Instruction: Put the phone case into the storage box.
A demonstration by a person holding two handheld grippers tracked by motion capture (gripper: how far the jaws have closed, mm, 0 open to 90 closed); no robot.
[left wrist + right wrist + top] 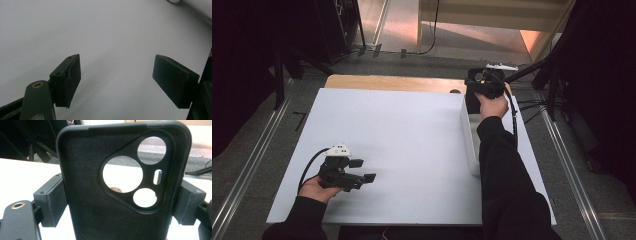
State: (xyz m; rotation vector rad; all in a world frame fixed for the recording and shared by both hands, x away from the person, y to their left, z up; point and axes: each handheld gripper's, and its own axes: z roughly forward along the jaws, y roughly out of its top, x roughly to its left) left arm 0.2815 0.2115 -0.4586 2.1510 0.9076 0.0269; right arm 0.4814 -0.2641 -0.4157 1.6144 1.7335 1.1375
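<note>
Holding the black phone case [120,185] by its edges, our right gripper [120,202] could let it twist loose. Our left gripper [117,80] waits open and empty over the near-left table [412,130].

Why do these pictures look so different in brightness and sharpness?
High view: the white table is brightly lit while the surroundings sink into dark. Left gripper view: soft, even light, faint shadows under the open left gripper. Right gripper view: the black phone case held in the right gripper sits close and slightly soft, with the white behind its holes overexposed.
</note>
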